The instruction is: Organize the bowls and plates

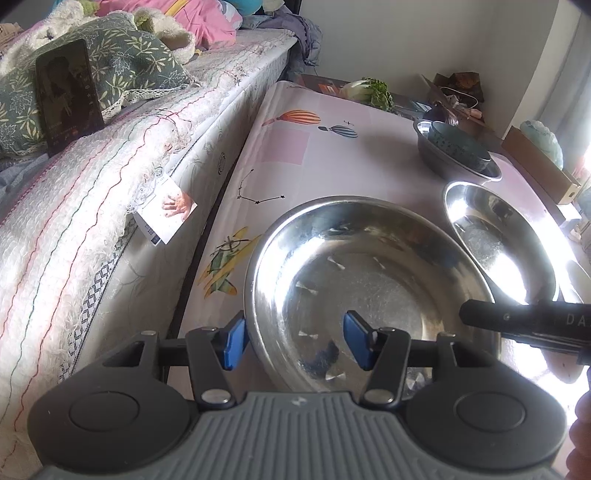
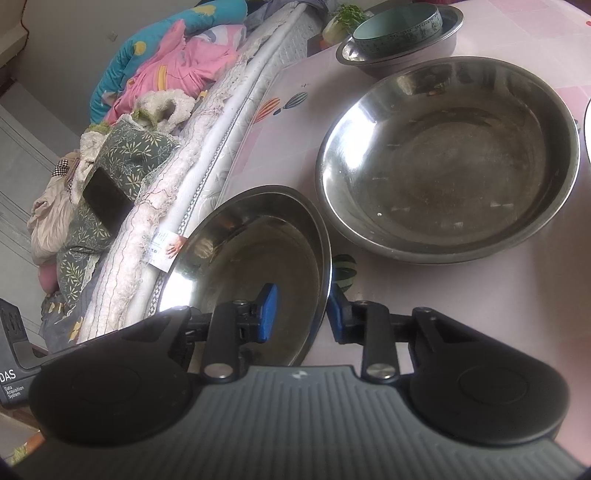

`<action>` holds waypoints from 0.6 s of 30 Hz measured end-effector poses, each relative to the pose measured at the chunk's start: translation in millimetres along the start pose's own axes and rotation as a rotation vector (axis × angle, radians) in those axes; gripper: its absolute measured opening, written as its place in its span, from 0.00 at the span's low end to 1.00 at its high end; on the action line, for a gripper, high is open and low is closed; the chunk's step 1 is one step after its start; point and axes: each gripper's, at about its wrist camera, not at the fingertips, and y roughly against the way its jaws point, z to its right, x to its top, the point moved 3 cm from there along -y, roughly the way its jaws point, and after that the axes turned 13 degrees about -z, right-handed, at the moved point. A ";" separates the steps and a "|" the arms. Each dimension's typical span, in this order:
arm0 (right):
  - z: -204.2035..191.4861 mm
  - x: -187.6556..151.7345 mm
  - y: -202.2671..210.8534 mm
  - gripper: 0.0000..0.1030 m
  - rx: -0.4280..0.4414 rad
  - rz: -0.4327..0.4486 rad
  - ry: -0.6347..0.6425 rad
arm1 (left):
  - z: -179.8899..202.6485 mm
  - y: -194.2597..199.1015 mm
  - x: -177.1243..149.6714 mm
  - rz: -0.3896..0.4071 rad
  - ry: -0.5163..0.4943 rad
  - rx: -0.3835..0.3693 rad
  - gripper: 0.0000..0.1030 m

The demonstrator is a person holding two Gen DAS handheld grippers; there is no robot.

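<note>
We have 2 steel basins side by side on the bench, which carries a pink patterned cloth and stands against a bed. Both hand-held grippers work the nearer steel basin, from opposite sides of its rim.

The left hand-held gripper straddles that basin's left rim: 1 blue pad sits outside the wall, the other hangs inside over the bowl floor. A clear gap shows around the inner pad, so we read it as released, bracketing the rim but not yet pinching it.

The right hand-held gripper brackets the right rim of the same basin, 1 pad inside and 1 outside, with the edge running between them. The pads look close to the metal, yet we cannot tell whether they actually press on it. In its view the basin's rim seems tilted up off the cloth, though the fisheye may exaggerate that.

The relation that matters: the basin lies directly ahead of and below both tools, between them, and each rim runs roughly along the pointing line of the fingers. We judge the coming move a 2-handed lift.

The second steel basin sits just beyond. Farther still, a smaller steel bowl holds a dark speckled bowl, likely the stack we are building.
</note>
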 end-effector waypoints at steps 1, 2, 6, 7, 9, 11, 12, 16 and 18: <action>-0.3 -0.5 0.2 0.27 0.000 -0.005 0.003 | 0.0 0.7 -0.8 -0.002 0.001 -0.003 0.54; -0.4 -1.0 0.5 0.28 0.000 -0.011 0.006 | 0.1 1.3 -1.6 -0.004 0.001 -0.005 0.54; 0.3 -7.2 4.5 0.28 0.007 -0.036 0.020 | 3.2 4.2 -9.4 -0.022 -0.019 -0.001 0.54; 1.3 -9.6 6.1 0.28 0.011 -0.041 0.026 | 4.1 4.8 -11.7 -0.027 -0.024 -0.001 0.55; 2.7 -14.1 9.0 0.28 0.025 -0.055 0.028 | 4.7 7.0 -16.3 -0.039 -0.030 -0.008 0.55; 2.7 -17.4 11.3 0.29 0.034 -0.067 0.037 | 4.4 10.0 -21.0 -0.046 -0.027 -0.021 0.56; 2.3 -18.5 12.2 0.29 0.036 -0.072 0.044 | 3.9 11.3 -23.2 -0.049 -0.022 -0.030 0.57; 2.4 -21.9 14.8 0.29 0.029 -0.072 0.067 | 0.4 14.8 -25.7 -0.044 0.001 -0.054 0.59; 4.2 -20.3 14.9 0.29 0.001 -0.056 0.067 | -1.3 15.7 -23.7 -0.030 0.007 -0.049 0.63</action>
